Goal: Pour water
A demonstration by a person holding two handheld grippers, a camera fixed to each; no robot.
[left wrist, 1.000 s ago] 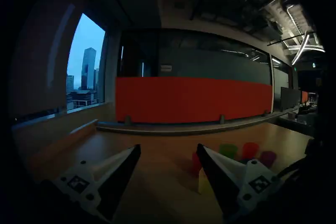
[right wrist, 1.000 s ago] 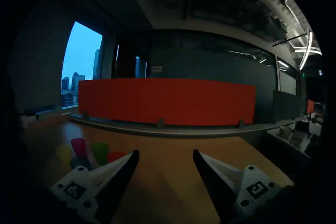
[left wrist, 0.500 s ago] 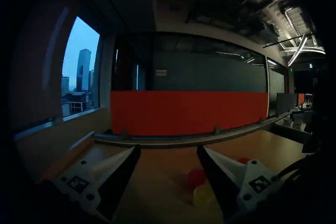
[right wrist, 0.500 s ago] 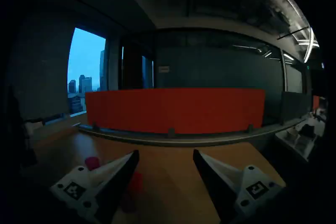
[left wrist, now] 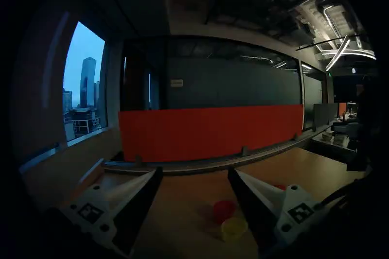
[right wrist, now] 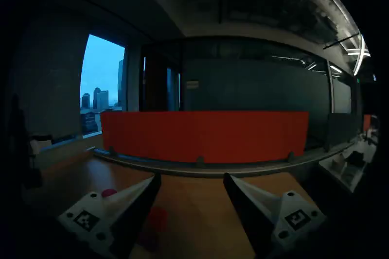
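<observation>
I see left hand-held gripper [left wrist: 194, 169] spread wide, empty, over wooden counter [left wrist: 180, 210]. Round red plastic cup [left wrist: 224, 209] and yellow plastic cup [left wrist: 234, 228] sit low, just beside its right finger. Right hand-held gripper [right wrist: 191, 176] also agape, empty; dim red cup [right wrist: 156, 217] by its left finger.

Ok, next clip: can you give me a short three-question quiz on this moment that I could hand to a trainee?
1. True or false: the left gripper is shut on a cup.
2. In the left gripper view, which cup stands nearer the camera? A. the red cup B. the yellow cup C. neither, they are stacked
3. Fill in: the partition along the far edge of the table is ____ in colour.

Key: 1. False: its fingers stand open with nothing between them. 2. B. 3. Red.
</observation>
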